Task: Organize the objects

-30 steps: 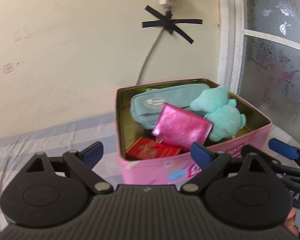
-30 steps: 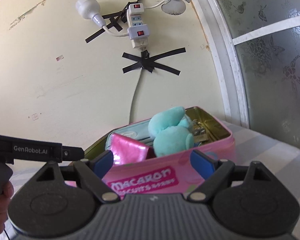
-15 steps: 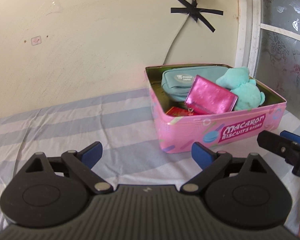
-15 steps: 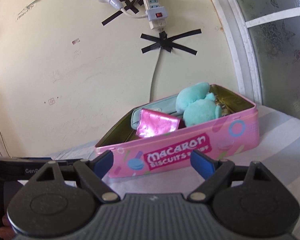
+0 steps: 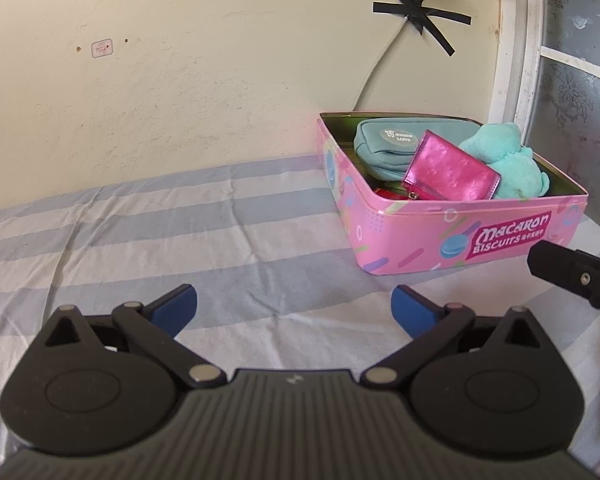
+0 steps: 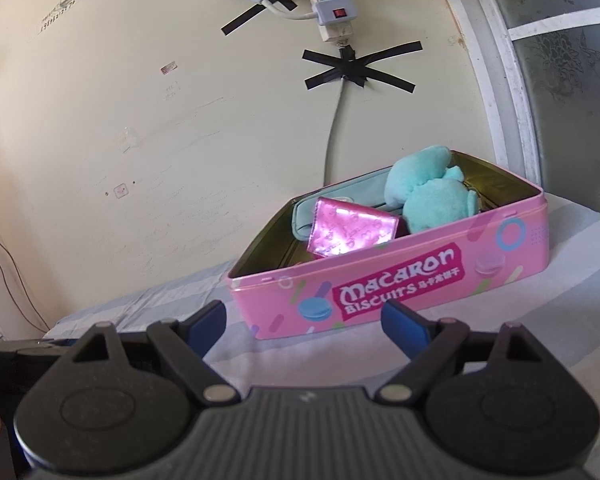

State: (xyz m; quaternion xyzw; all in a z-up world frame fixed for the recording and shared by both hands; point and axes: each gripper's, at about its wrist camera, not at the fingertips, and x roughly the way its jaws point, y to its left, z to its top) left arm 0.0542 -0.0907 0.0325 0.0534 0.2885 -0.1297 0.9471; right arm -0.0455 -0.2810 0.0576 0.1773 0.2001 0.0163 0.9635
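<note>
- Your left tongs (image 5: 294,306) hang over the striped sheet (image 5: 180,232), their blue pads wide apart; the jaws have just been opening, and nothing sits between them.
- Your right tongs (image 6: 304,322) are also spread apart and hold nothing; their pads frame the front wall of the tin without touching it.
- The pink tin (image 5: 452,236) sits with its lid off on the sheet near the far edge, close to the wall and beside the frosted window (image 5: 580,80).
- Its front wall reads "MACARON BISCUITS" in white letters on a dark pink label (image 6: 398,280), followed by small characters too fine to read, among drawn macarons and confetti strokes.
- Inside the tin, a teal pouch (image 5: 392,146) lies along the back, with an oval white patch whose small print is unreadable.
- A shiny magenta wallet (image 5: 448,174) leans on the pouch.
- A mint plush toy (image 5: 508,164) fills the window-side end.
- A sliver of a red item (image 5: 388,193) shows beneath the wallet.
</note>
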